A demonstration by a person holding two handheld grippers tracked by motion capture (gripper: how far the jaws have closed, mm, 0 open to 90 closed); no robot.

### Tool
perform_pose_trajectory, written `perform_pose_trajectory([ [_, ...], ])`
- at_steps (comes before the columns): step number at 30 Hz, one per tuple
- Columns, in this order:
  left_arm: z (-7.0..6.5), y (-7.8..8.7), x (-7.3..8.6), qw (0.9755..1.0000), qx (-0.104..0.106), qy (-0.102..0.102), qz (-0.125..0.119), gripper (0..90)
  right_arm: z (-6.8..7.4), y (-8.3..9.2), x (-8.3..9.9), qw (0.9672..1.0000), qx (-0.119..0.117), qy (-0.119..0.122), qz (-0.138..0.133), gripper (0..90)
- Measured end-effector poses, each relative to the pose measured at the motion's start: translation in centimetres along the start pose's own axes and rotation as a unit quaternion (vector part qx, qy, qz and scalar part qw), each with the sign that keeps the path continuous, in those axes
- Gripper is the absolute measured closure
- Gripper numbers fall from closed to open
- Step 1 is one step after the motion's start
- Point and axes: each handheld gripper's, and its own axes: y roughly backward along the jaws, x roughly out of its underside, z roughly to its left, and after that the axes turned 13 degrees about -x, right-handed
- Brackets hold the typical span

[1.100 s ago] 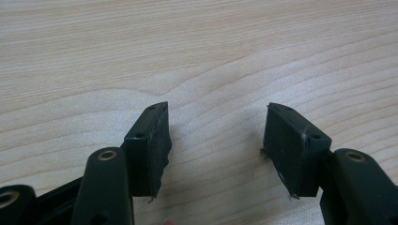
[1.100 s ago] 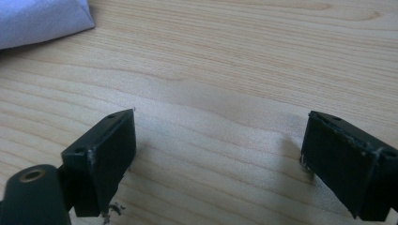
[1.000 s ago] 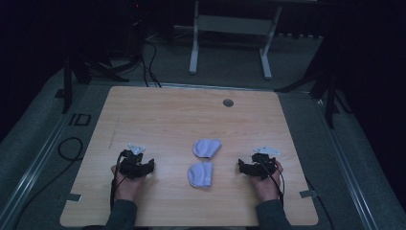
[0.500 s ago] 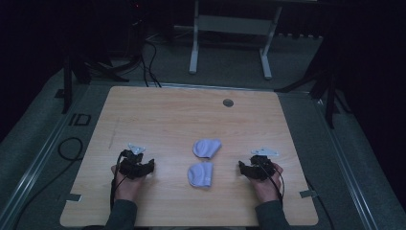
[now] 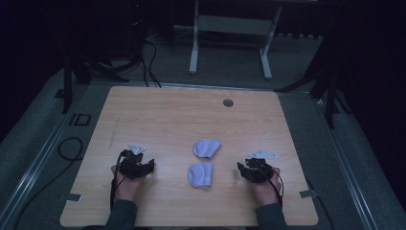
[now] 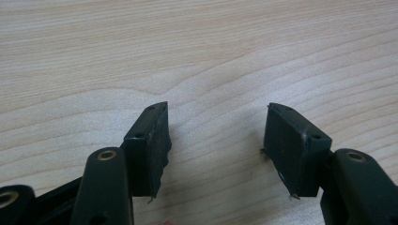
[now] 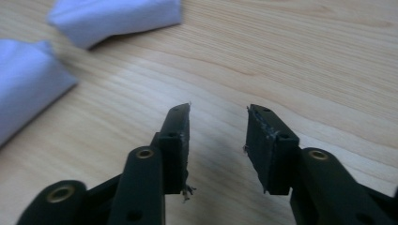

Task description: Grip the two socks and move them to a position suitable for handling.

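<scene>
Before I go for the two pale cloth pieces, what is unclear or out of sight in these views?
- Near cloth piece: right gripper view, cut off by the left edge and blurred.
- Far cloth piece: right gripper view, cut off by the top edge.
- Both pieces: high view, too small and dim to tell the garment.
- Round thing: high view, too small to identify.

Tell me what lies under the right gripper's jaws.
Bare wooden table shows between the right gripper jaws, which have just been closing on nothing. The spot beneath each jaw is hidden.
</scene>
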Motion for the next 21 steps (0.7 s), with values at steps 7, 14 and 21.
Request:
perform_pose_trajectory([
  [7, 0.0, 0.0, 0.0, 1.0, -0.001, 0.0, -0.001, 41.2, 1.8, 0.3, -0.5, 0.9993, -0.019, 0.032, 0.01, 67.2],
  [14, -0.1, 0.0, 0.0, 1.0, 0.0, -0.001, -0.001, 41.2, 3.5, 0.2, -0.9, 0.9976, -0.041, 0.054, 0.015, 69.0],
  [21, 0.0, 0.0, 0.0, 1.0, 0.0, 0.0, -0.002, 40.9, 5.0, -0.1, -1.5, 0.9946, -0.069, 0.073, 0.029, 68.5],
])
